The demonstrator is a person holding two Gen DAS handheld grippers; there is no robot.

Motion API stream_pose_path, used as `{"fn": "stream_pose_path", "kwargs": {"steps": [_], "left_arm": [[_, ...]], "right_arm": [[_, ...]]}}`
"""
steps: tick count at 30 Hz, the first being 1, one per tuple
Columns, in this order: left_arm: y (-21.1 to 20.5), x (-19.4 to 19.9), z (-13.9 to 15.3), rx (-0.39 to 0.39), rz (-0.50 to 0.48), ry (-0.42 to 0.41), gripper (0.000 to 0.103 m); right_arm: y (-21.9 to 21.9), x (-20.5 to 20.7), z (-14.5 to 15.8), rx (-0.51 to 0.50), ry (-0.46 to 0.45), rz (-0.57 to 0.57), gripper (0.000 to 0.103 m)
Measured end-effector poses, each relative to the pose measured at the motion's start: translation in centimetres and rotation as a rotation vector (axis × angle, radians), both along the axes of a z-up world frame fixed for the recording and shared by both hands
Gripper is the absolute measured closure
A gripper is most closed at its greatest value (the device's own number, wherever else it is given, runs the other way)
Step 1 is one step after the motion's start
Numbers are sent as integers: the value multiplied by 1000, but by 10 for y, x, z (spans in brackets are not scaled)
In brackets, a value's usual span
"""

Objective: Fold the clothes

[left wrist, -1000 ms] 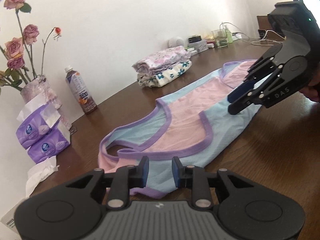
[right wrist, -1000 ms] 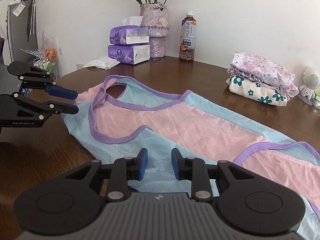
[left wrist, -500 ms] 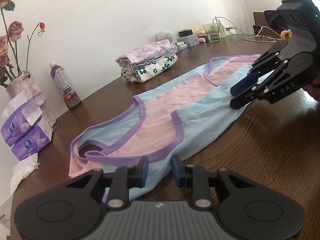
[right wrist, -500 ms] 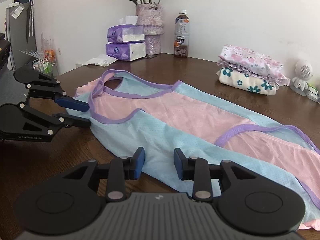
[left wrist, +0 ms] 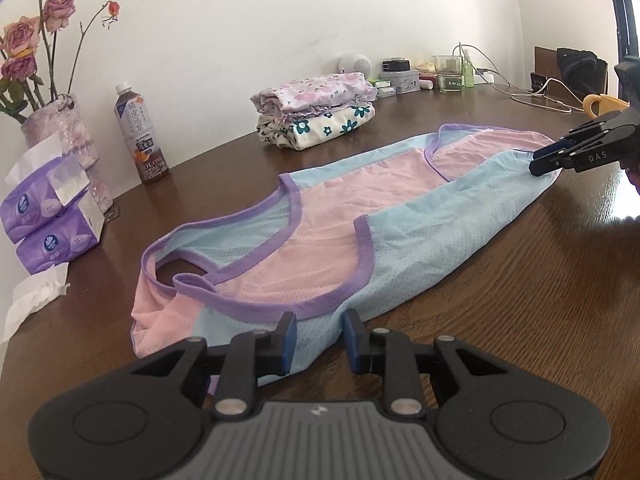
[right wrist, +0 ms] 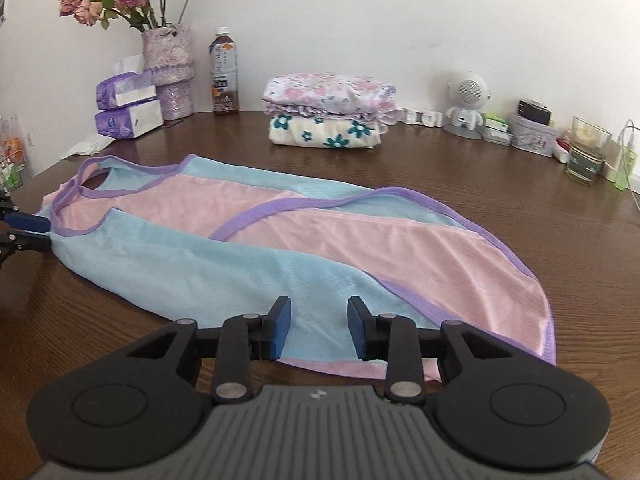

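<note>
A sleeveless garment (left wrist: 400,208) in pink and light blue mesh with purple trim lies flat on the brown table (left wrist: 520,320). Its straps point left and its hem right. My left gripper (left wrist: 318,336) is open, low over the near blue edge at the strap end. At the far right my right gripper (left wrist: 540,162) is at the hem edge. In the right wrist view the garment (right wrist: 280,240) spreads across the table and my right gripper (right wrist: 318,328) stands open over the near hem. The left gripper (right wrist: 36,232) shows at the left edge, its fingers on either side of the garment's corner.
Two folded floral garments (right wrist: 328,112) are stacked at the back by the wall. A tea bottle (left wrist: 140,136), a vase of roses (left wrist: 68,148) and tissue packs (left wrist: 48,216) stand at the left. A small speaker (right wrist: 466,104), a glass (right wrist: 586,152) and cables crowd the back right.
Both grippers moved apart along the near edge: the right one out to the hem, the left one to the strap end. Both stayed open, and the garment lies as before.
</note>
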State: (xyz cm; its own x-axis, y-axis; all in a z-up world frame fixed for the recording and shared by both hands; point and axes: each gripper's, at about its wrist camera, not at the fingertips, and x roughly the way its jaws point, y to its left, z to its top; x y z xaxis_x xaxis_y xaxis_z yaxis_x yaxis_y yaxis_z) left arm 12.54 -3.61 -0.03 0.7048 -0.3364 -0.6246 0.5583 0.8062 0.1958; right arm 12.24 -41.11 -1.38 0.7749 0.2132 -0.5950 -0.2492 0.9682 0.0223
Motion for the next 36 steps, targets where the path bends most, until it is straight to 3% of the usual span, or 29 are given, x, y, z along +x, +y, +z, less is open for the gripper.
{"fn": "stream_pose_path", "kwargs": {"steps": [9,16,18,20,21,23,24,26,30,32,36], "left_arm": [[-5,-2,0,11,34,-2,79],[-4,-3,-1,1,60,-10,78],[-6,-7,-1,11,87,-29,65],[-7,-14,5,-8,94,-51,46],[-7,-17,10,-26,87,-64,43],[-10,-19,24,-60,50,-86,26],[-13,-18,32,-66,34,-105,22],[-25,-8,51,-64,-4,-140,15],[-51,40,73,-46,-73,-111,14],[-63,74,78,-26,-85,-70,14],[-84,134,70,47,-63,-77,14]], "right_arm": [[-60,-8,-4,-7,9,-121,71],[-63,-13,-1,-20,3,-117,69],[-54,-8,8,-37,-13,-79,68],[-45,-3,16,-54,-29,-42,65],[-40,-1,21,-63,-37,-23,62],[-31,4,30,-80,-53,15,49],[-27,7,34,-88,-61,34,40],[-17,12,43,-105,-77,72,31],[1,22,60,-139,-109,147,30],[8,46,66,-177,-93,168,30],[9,111,62,-217,-23,177,31]]}}
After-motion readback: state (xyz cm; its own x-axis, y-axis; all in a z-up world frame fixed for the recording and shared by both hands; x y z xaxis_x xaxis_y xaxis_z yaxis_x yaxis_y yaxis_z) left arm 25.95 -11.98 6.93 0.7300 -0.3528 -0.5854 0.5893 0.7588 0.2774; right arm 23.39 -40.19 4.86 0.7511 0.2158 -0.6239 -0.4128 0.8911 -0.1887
